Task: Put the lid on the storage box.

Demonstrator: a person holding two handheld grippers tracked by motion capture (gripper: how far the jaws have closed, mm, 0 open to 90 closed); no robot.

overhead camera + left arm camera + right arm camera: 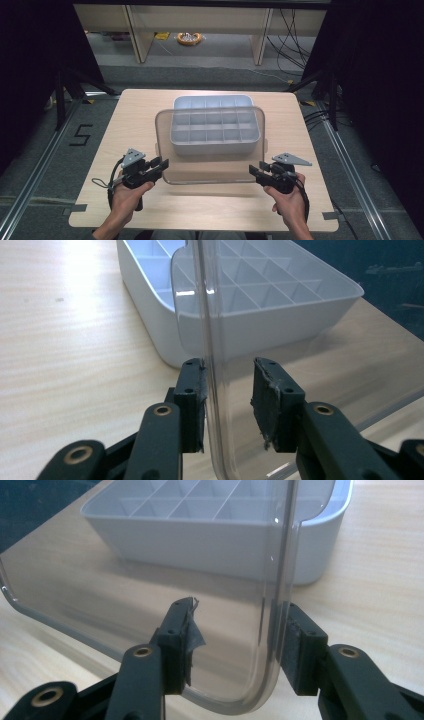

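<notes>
A clear plastic lid [210, 172] hangs tilted over the near side of a white compartment tray [212, 101] on the wooden table [135, 120]. My left gripper [162, 164] holds the lid's near left corner, and my right gripper [254, 172] holds its near right corner. In the left gripper view the lid's rim [206, 340] runs up between the jaws of the left gripper [227, 390], against the left pad, with the tray [145, 315] behind. In the right gripper view the right gripper [237, 630] straddles the lid's rounded corner [100, 595], its rim against the right pad; the tray [320, 545] lies beyond.
Bare tabletop lies to the left, right and front of the tray. Beyond the far table edge is grey floor with desk legs [137, 35], cables [290, 35] and an orange coil [189, 38]. Dark stands [62, 95] flank the table.
</notes>
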